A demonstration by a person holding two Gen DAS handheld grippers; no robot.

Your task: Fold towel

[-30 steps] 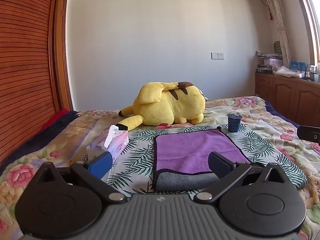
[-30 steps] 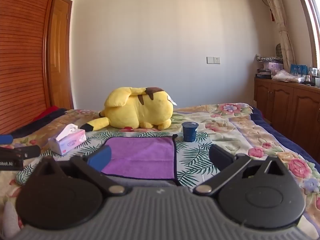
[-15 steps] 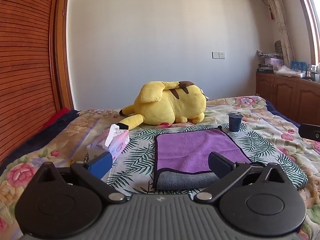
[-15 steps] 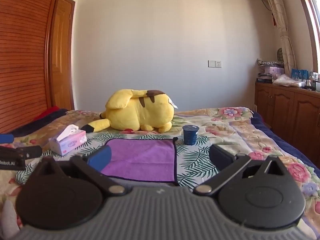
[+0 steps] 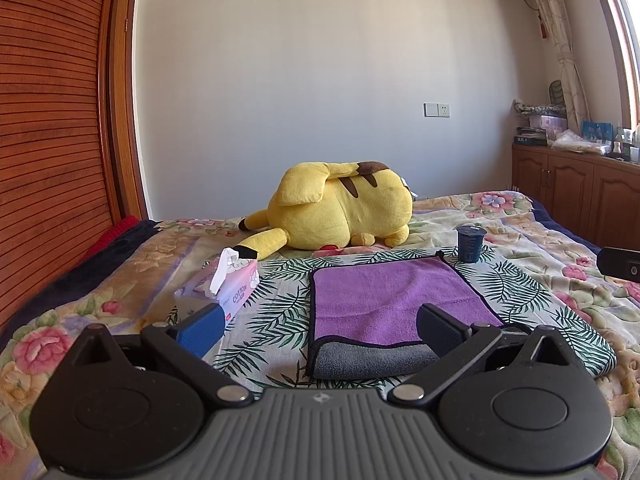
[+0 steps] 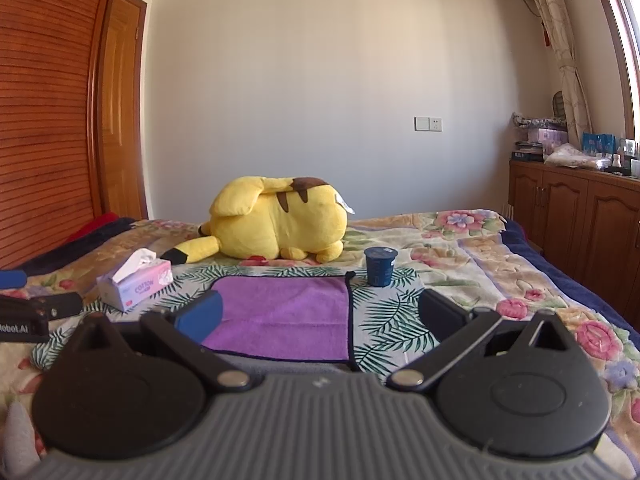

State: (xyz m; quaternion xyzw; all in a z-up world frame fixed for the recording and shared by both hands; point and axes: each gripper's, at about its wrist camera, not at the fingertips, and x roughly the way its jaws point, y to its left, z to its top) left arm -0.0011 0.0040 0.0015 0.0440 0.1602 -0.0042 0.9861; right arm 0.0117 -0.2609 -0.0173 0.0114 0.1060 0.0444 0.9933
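A purple towel (image 5: pixel 384 296) with a grey underside lies folded on the leaf-print bedspread, its grey fold edge nearest me; it also shows in the right wrist view (image 6: pixel 286 314). My left gripper (image 5: pixel 320 326) is open and empty, held just short of the towel's near edge. My right gripper (image 6: pixel 320 314) is open and empty, over the towel's near right part. The left gripper's body (image 6: pixel 36 316) shows at the left edge of the right wrist view, and the right gripper's body (image 5: pixel 620 264) shows at the right edge of the left wrist view.
A yellow plush toy (image 5: pixel 340 210) lies behind the towel. A tissue box (image 5: pixel 224 290) stands to the towel's left. A dark blue cup (image 5: pixel 471 243) stands at the towel's far right corner. Wooden cabinets (image 6: pixel 580 220) line the right wall; a wooden wardrobe (image 5: pixel 48 140) is at the left.
Both grippers have tilted up and drawn back a little from the towel. The towel and other objects have not moved.
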